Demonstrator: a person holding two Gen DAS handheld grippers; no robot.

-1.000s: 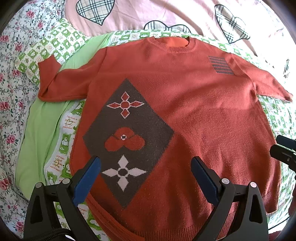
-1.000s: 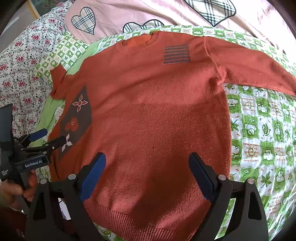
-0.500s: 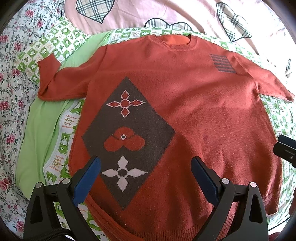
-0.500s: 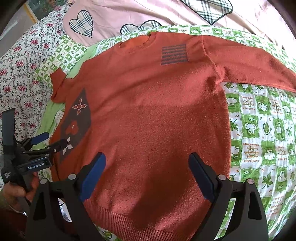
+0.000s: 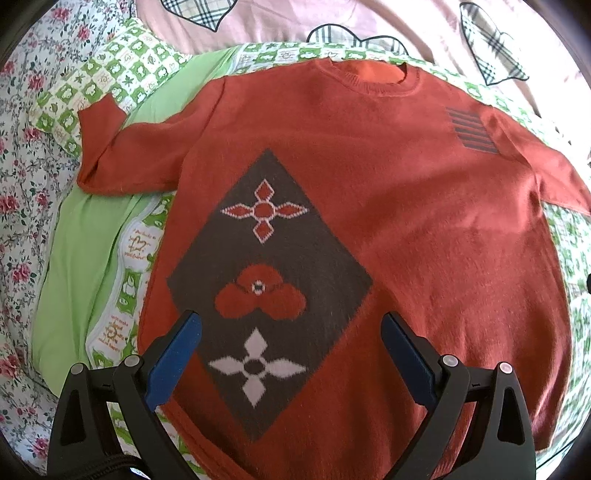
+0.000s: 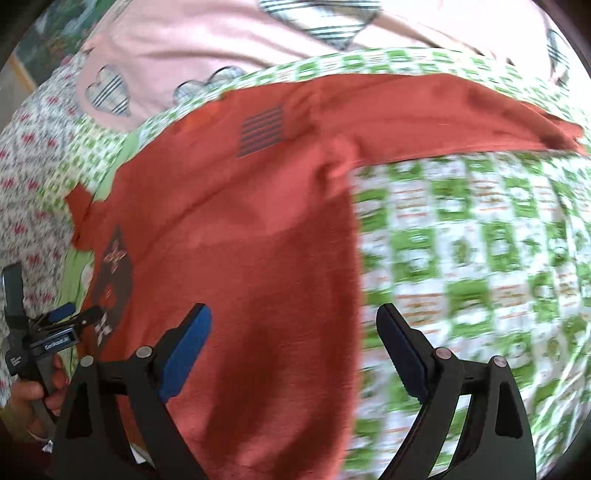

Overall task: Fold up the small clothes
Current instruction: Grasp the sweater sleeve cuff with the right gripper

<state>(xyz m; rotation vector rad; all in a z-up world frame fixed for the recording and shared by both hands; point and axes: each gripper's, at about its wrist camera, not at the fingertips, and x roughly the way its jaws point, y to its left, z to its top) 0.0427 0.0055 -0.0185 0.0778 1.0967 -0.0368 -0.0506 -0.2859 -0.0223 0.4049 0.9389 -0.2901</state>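
A rust-red knitted sweater [image 5: 369,192] lies flat and face up on the bed, sleeves spread, with a dark diamond motif [image 5: 269,280] on its front. My left gripper [image 5: 291,354] hangs open above the lower part of that diamond, holding nothing. In the right wrist view the sweater [image 6: 240,229] fills the left half, and its right sleeve [image 6: 443,118] stretches across the top. My right gripper [image 6: 293,347] is open over the sweater's right side edge. The left gripper [image 6: 74,314] shows there too, at the far left, held by a hand.
A green-and-white checked quilt [image 6: 480,258] lies under the sweater. A plain green cloth [image 5: 85,240] sits to its left. A pink cover with plaid hearts [image 5: 295,22] is at the back, and a floral sheet [image 5: 22,147] runs down the left.
My right gripper has swung sharply to the right, now over the sweater's side edge and quilt, with motion blur. The left gripper has drifted slightly. Both stay open.
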